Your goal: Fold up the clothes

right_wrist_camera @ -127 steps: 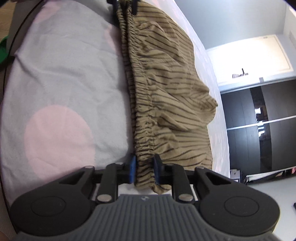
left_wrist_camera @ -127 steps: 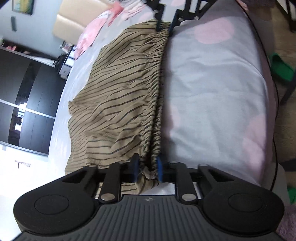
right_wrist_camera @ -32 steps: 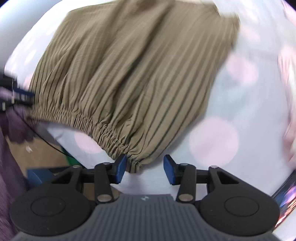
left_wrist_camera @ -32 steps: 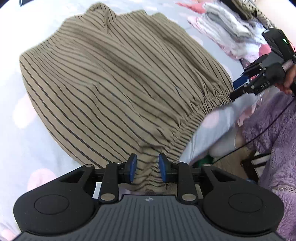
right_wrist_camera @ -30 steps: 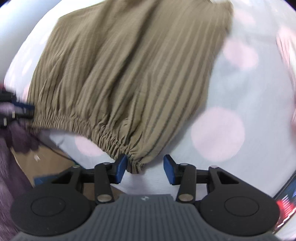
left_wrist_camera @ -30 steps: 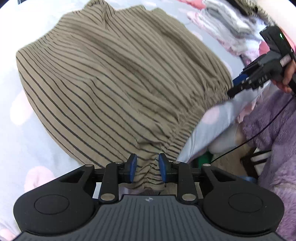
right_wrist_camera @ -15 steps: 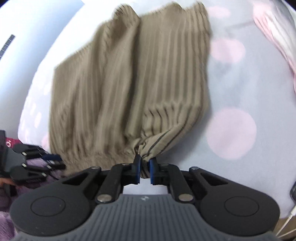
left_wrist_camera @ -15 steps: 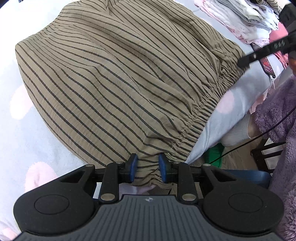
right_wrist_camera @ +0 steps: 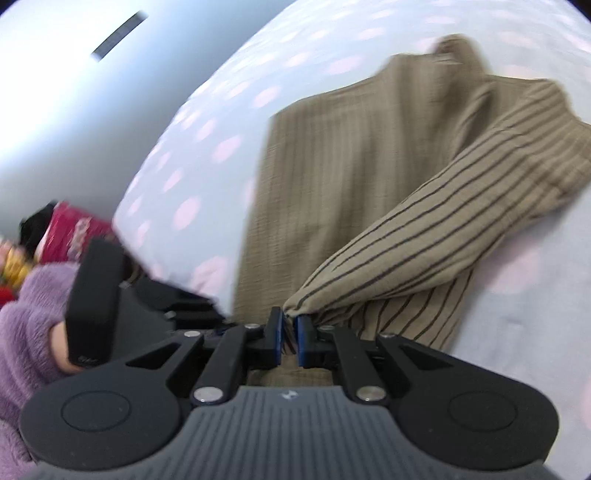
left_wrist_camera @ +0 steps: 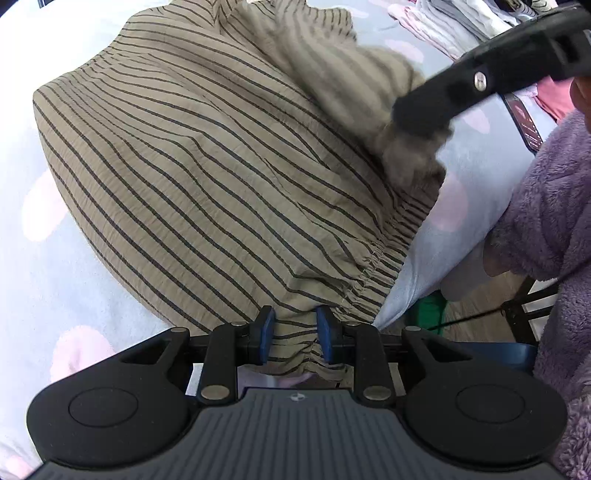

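Bed (left_wrist_camera: 66, 280) with pale blue sheet, pink dots, fills most of left wrist frame. Tan striped garment (left_wrist_camera: 207, 177) lies spread across its centre. Stacked pale and pink clothes (left_wrist_camera: 458, 18) at upper right edge

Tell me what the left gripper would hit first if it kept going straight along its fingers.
Probably the striped garment itself: the left gripper is shut on its gathered edge, and the cloth spreads right ahead over the dotted bedsheet.
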The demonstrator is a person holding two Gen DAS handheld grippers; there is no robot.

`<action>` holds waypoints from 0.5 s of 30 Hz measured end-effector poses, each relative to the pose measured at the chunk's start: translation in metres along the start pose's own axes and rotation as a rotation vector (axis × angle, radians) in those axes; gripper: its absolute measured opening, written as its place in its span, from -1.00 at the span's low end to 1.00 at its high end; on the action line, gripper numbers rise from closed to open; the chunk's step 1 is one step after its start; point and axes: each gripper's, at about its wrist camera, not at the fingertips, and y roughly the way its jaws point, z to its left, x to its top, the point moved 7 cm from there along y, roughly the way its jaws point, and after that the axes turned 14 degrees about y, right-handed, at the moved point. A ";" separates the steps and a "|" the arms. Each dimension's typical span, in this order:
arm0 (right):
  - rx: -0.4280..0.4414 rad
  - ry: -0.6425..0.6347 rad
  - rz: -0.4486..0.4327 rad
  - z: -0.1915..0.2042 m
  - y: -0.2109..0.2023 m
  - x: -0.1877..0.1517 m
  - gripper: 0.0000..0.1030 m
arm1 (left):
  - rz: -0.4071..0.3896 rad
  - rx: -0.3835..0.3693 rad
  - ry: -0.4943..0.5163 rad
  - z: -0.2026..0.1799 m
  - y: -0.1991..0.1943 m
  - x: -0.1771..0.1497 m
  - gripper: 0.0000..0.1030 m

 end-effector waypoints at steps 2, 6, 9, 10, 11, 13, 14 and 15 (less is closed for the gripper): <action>0.030 -0.023 0.035 0.016 0.005 -0.006 -0.83 | -0.011 0.004 -0.006 0.000 -0.004 -0.002 -0.55; 0.061 -0.064 0.096 0.036 0.023 -0.014 -0.83 | -0.038 0.032 -0.067 0.009 -0.018 -0.010 -0.55; 0.086 -0.087 0.143 0.042 0.034 -0.027 -0.83 | -0.051 0.064 -0.141 0.018 -0.027 -0.018 -0.55; 0.090 -0.098 0.158 0.045 0.039 -0.029 -0.83 | -0.055 0.069 -0.164 0.021 -0.030 -0.021 -0.55; 0.092 -0.110 0.174 0.048 0.043 -0.032 -0.83 | -0.055 0.074 -0.178 0.023 -0.030 -0.024 -0.55; 0.089 -0.131 0.210 0.051 0.053 -0.038 -0.83 | -0.054 0.084 -0.206 0.027 -0.032 -0.031 -0.55; 0.083 -0.140 0.228 0.050 0.058 -0.042 -0.83 | -0.051 0.088 -0.217 0.026 -0.031 -0.033 -0.55; 0.074 -0.147 0.245 0.051 0.064 -0.046 -0.83 | -0.051 0.090 -0.227 0.028 -0.032 -0.035 -0.55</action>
